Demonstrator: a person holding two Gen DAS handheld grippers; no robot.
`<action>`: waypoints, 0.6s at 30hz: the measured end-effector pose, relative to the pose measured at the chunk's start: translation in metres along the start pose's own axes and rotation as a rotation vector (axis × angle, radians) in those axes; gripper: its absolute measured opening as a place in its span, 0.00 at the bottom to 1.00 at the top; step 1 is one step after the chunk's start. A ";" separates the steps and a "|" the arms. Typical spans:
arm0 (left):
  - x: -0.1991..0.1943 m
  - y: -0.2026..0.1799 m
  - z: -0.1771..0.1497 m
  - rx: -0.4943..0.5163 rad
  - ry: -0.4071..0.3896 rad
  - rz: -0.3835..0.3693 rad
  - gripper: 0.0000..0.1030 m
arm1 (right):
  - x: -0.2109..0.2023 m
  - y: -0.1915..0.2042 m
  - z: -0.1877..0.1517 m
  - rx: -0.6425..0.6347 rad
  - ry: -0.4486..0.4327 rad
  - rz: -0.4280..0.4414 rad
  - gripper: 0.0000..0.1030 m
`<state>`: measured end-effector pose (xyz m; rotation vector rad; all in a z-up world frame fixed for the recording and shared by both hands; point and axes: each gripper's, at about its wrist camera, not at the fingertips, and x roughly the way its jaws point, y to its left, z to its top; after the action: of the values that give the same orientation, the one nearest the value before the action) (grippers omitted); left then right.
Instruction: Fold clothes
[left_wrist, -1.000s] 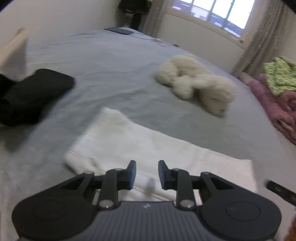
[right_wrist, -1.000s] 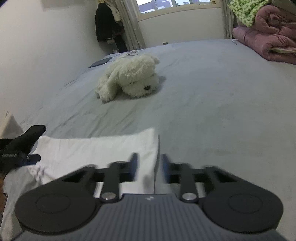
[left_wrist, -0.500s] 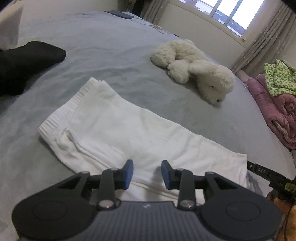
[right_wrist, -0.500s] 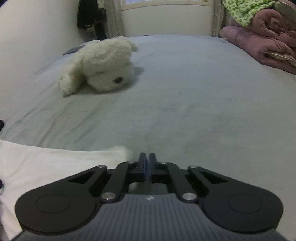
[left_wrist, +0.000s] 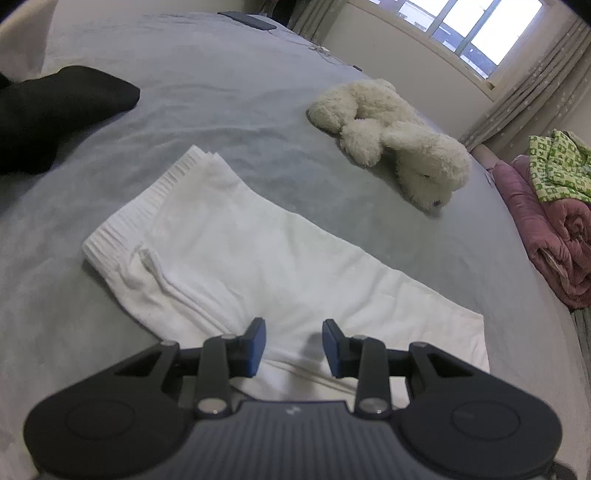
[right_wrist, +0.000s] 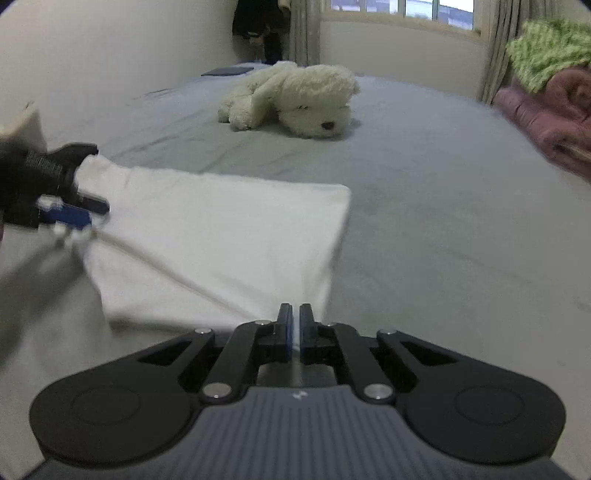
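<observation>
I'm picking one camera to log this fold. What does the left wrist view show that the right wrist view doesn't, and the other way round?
Only the left wrist view shows the white shorts' ribbed waistband end with its drawstring, the dark garment beyond it, and the left gripper's jaws apart above the cloth.

Only the right wrist view shows the right gripper shut on the shorts' near corner, and the left gripper from the side at the far end.

Both share the grey bed, the white plush dog, the pink quilt with the green cloth on top, and the window.
</observation>
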<state>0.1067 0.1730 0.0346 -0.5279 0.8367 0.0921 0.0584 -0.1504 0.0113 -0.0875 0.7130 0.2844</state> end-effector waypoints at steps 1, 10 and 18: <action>0.000 0.000 0.000 -0.002 0.002 0.000 0.33 | -0.002 -0.007 -0.003 0.024 0.010 -0.012 0.00; -0.011 -0.002 0.004 -0.018 -0.002 -0.036 0.34 | -0.024 -0.011 0.019 0.117 -0.073 0.033 0.07; 0.000 0.004 0.000 -0.019 0.049 -0.032 0.36 | -0.002 0.000 -0.001 0.112 -0.001 0.034 0.01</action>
<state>0.1059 0.1765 0.0327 -0.5626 0.8755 0.0584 0.0563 -0.1509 0.0118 0.0310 0.7285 0.2764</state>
